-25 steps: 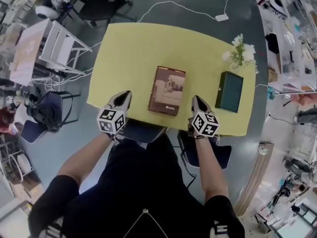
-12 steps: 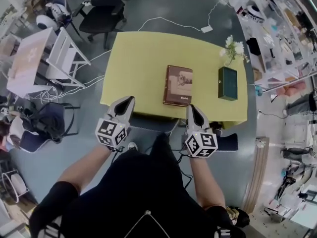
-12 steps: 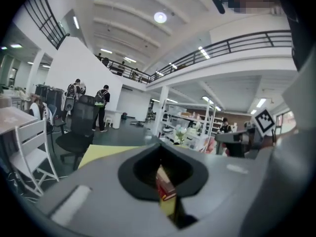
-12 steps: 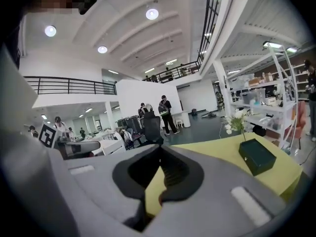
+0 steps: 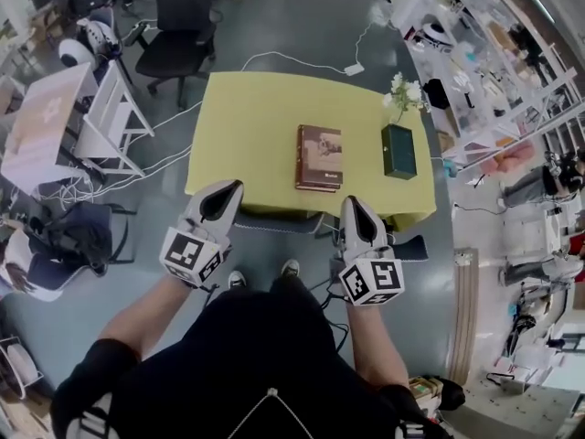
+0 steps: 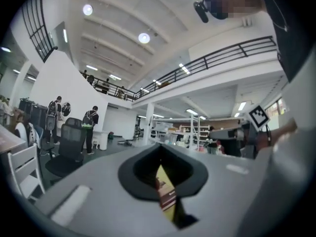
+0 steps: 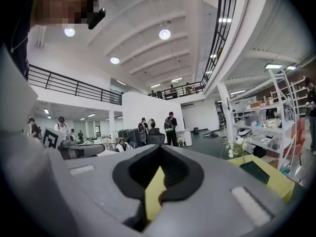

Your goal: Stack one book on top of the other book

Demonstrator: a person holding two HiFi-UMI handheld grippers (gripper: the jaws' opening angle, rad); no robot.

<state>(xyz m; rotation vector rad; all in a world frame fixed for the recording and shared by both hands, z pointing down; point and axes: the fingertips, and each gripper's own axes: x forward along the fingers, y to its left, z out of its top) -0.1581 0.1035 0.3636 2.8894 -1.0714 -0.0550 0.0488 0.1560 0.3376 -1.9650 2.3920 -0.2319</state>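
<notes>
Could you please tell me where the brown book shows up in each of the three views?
Head view: the brown book lies mid-table, left of the green book.
Left gripper view: low centre, a sliver of the brown book seen between the jaws.
Right gripper view: not in it; only the green book shows, at the right.
Shared landmark: the yellow table.
</notes>
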